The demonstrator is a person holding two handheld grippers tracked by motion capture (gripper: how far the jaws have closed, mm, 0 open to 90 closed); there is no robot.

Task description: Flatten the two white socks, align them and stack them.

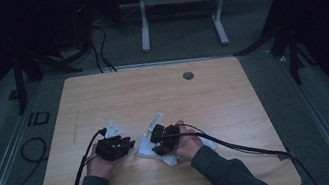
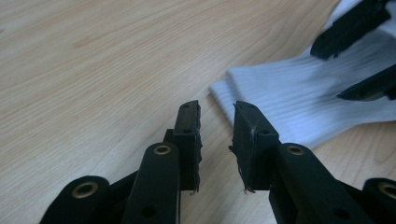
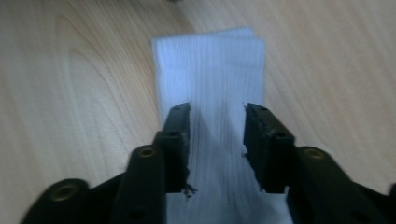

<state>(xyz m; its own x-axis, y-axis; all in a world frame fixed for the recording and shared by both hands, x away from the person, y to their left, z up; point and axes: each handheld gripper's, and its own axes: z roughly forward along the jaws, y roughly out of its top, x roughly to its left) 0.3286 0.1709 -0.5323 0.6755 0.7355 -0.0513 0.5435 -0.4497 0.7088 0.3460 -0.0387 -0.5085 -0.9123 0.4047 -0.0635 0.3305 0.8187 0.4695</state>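
A white ribbed sock lies flat on the wooden table near its front edge. My right gripper hovers low over it; in the right gripper view its jaws stand apart above the sock, not pinching the fabric. My left gripper sits just left of the sock. Its jaws hold a narrow gap with nothing between them, and they point at the sock's cuff end. The right gripper also appears at the far right of the left gripper view.
A round grey grommet sits in the tabletop toward the back. Black cables trail from both grippers over the table's front. Behind the table stand a white frame and dark tripod legs on grey carpet.
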